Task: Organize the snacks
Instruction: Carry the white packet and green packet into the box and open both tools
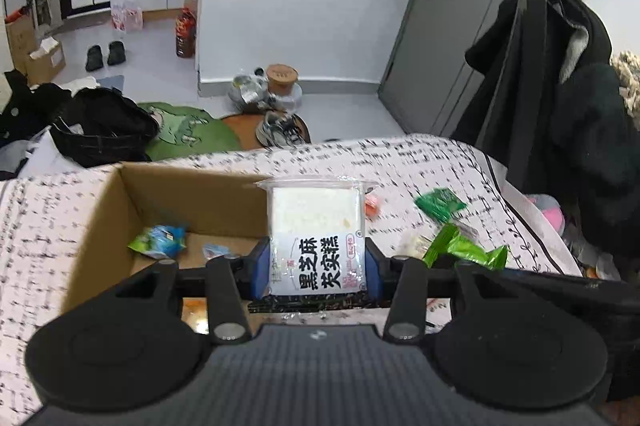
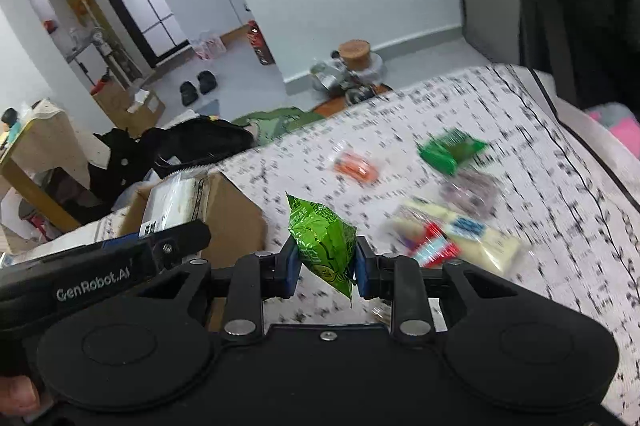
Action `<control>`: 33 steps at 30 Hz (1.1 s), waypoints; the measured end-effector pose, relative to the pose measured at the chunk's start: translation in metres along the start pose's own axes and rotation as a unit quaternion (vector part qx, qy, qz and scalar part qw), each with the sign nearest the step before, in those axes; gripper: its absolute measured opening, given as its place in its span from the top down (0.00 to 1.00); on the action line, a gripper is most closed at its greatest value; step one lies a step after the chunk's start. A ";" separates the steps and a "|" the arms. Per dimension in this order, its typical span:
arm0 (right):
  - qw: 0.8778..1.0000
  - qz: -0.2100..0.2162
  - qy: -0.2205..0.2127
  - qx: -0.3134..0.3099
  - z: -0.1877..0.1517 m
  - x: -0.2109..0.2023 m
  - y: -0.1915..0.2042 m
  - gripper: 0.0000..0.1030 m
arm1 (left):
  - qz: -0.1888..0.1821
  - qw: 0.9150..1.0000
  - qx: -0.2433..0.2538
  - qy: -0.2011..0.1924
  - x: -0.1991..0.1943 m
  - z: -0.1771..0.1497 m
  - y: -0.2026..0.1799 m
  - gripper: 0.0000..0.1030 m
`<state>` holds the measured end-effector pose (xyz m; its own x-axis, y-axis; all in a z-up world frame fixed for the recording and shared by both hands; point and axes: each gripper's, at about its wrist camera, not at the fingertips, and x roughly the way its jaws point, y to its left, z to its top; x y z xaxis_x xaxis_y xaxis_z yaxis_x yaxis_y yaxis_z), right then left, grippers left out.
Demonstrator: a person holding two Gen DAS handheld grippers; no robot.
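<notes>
My left gripper [image 1: 316, 266] is shut on a white cake packet [image 1: 316, 222] with black lettering, held upright above the right wall of an open cardboard box [image 1: 100, 209]. Inside the box lie a blue-green packet [image 1: 160, 241] and a small blue one [image 1: 216, 250]. My right gripper [image 2: 325, 268] is shut on a bright green snack bag [image 2: 322, 238], lifted over the patterned bedspread [image 2: 540, 129]. In the right wrist view the left gripper's body [image 2: 100, 266] with its packet [image 2: 168, 203] shows at the left, over the box [image 2: 236, 222].
Loose snacks lie on the bedspread: a dark green packet [image 2: 450, 145], an orange one [image 2: 356, 165], a purple one [image 2: 468, 191], pale bars with a red wrapper [image 2: 452, 238]. Beyond the bed's edge are a black bag [image 1: 100, 125], shoes [image 1: 280, 129] and dark coats [image 1: 560, 85].
</notes>
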<state>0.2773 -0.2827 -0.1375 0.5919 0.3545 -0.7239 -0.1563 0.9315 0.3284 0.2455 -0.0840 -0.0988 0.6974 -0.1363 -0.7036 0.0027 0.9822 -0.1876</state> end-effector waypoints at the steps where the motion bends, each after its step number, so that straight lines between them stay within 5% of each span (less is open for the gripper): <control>1: 1.000 0.001 -0.003 -0.004 0.002 -0.001 0.004 0.74 | 0.003 1.000 -0.001 -0.003 -0.003 0.001 0.005 0.56; 16: 0.998 0.035 -0.021 -0.053 0.013 0.002 0.059 0.74 | 0.053 0.997 -0.047 -0.023 -0.020 0.003 0.083 0.56; 33: 0.995 0.064 -0.011 -0.070 0.003 0.017 0.109 0.74 | 0.068 0.995 -0.072 -0.022 -0.037 -0.007 0.119 0.53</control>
<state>0.2725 -0.1753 -0.1128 0.5766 0.4710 -0.6676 -0.3402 0.8813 0.3280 0.2149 0.0370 -0.1005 0.7155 0.0046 -0.6986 -0.1939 0.9620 -0.1922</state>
